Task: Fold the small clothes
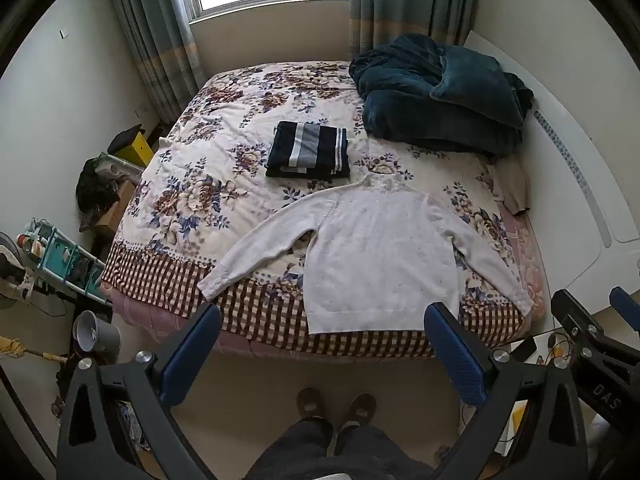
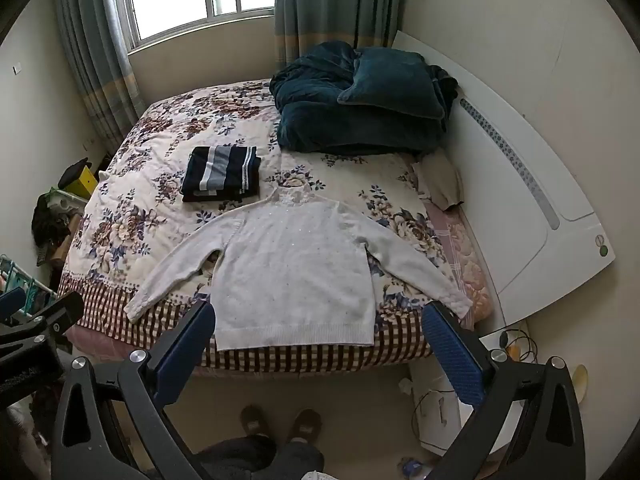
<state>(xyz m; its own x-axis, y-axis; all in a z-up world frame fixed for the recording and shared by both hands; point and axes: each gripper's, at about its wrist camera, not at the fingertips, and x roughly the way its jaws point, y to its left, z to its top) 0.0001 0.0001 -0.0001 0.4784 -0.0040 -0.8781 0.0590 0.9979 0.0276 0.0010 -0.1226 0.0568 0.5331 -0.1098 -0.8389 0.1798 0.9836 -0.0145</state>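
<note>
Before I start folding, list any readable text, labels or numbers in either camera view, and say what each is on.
"DAS", white letters seen upside down and cut off at the frame edge, on the black body of the right tool in the left wrist view.

Nothing legible on the white sweater, the folded striped garment or the white headboard; its round green mark is too small to read.

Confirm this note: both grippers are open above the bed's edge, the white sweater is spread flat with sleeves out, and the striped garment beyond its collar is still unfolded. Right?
Not quite. The striped garment is already folded into a neat stack, as the left wrist view shows. The rest holds: white sweater flat, left gripper and right gripper open.
</note>
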